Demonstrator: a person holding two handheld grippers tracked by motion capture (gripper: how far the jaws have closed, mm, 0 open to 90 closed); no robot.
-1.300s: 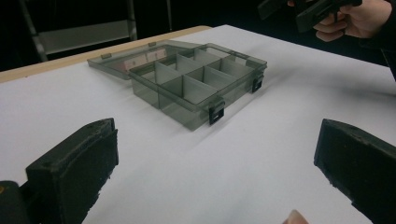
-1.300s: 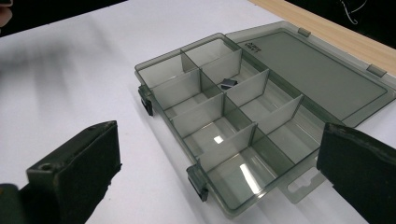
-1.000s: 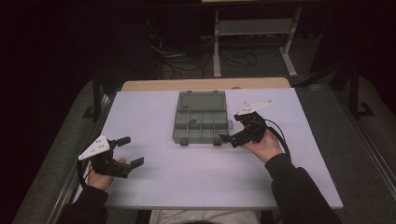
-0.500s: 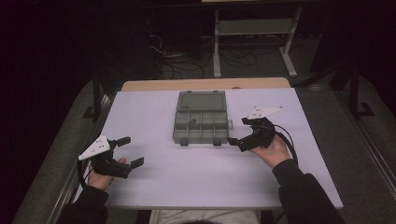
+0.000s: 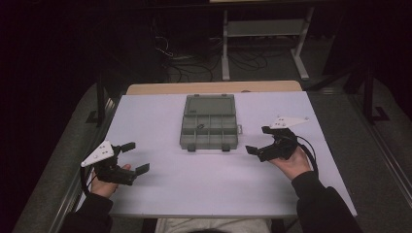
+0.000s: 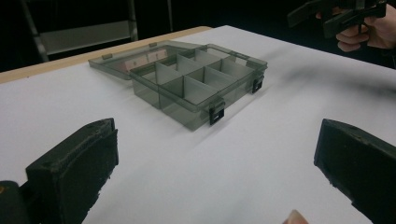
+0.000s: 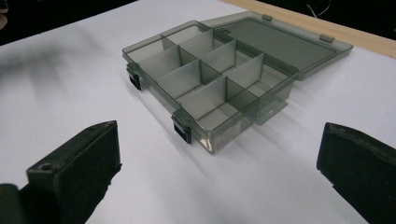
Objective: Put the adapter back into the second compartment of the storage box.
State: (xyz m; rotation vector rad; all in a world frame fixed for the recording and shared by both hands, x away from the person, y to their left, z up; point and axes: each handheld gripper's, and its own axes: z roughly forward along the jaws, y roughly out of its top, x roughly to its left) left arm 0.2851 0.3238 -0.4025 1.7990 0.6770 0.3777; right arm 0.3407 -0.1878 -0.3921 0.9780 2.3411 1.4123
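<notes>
A smoky grey plastic organizer box sits at the middle of the white table, its lid laid open flat on the far side. Dividers split it into several compartments, which look empty, and two black latches hang on its front wall. My left gripper rests at the near left, open and holding nothing, well apart from the box. To the right of the box is my right gripper, also open and empty, its jaws pointing toward the box's front right corner.
The white tabletop has free room all around the box. A wooden strip runs along its far edge. Beyond it, on a dark floor, are a metal stand and cables. The right hand with its gripper shows far off in the left gripper view.
My right gripper has drawn back from the box's right front corner, moving right and toward the near side. The left gripper and the box have stayed put.
</notes>
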